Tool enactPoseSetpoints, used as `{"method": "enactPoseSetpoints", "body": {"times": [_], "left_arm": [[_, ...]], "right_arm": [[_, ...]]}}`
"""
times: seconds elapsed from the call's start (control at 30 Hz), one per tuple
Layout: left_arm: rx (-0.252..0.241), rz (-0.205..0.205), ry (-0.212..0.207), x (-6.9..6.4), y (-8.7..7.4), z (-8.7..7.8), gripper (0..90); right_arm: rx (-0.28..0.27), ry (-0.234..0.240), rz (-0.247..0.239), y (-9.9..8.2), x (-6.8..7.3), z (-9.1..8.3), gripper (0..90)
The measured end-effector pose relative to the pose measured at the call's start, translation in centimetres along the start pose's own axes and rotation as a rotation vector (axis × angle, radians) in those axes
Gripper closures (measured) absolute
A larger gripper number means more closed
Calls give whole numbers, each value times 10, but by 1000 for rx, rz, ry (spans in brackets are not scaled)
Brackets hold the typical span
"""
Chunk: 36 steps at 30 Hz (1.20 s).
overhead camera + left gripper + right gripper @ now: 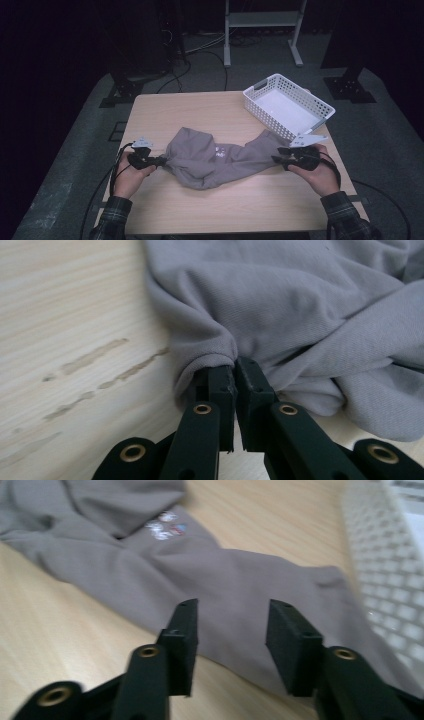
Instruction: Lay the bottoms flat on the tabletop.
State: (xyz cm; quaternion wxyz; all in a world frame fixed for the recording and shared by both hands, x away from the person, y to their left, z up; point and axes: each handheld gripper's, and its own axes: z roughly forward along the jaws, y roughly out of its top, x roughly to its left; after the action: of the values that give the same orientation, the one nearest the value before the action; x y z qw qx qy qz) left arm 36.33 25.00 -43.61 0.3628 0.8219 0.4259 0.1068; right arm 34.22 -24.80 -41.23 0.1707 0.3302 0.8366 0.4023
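With left gripper (235,371) clamped on the hoodie (220,159) mid-table, right gripper (231,630) is parted over its far end, gripping nothing. Next: right re-grips cloth, likely to fold.

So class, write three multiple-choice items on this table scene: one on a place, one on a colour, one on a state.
1. Where does the basket stand on the table?
A. far right corner
B. near left corner
C. on top of the garment

2. What colour is the garment?
A. red
B. grey
C. yellow

3. How is the left gripper?
A. wide open above the table
C. shut on the garment's edge
B. resting inside the basket

Answers:
1 A, the high view shows the white basket at the far right corner.
2 B, the cloth is grey in every view.
3 C, the left gripper view shows its fingers pinched on a fold, while the right gripper is open over the cloth.
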Motion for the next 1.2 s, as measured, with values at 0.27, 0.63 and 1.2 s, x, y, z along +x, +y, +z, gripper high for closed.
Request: {"method": "enactPoseSetpoints", "body": {"times": [0.27,0.63,1.2], "left_arm": [[55,28,-32,-11,0,14,863],[129,54,-50,-25,6,43,866],[75,102,-29,-36,36,55,795]], "right_arm": [[113,66,-61,2,11,49,494],[224,55,-75,-5,14,76,817],[165,195,-110,6,51,65,745]]}}
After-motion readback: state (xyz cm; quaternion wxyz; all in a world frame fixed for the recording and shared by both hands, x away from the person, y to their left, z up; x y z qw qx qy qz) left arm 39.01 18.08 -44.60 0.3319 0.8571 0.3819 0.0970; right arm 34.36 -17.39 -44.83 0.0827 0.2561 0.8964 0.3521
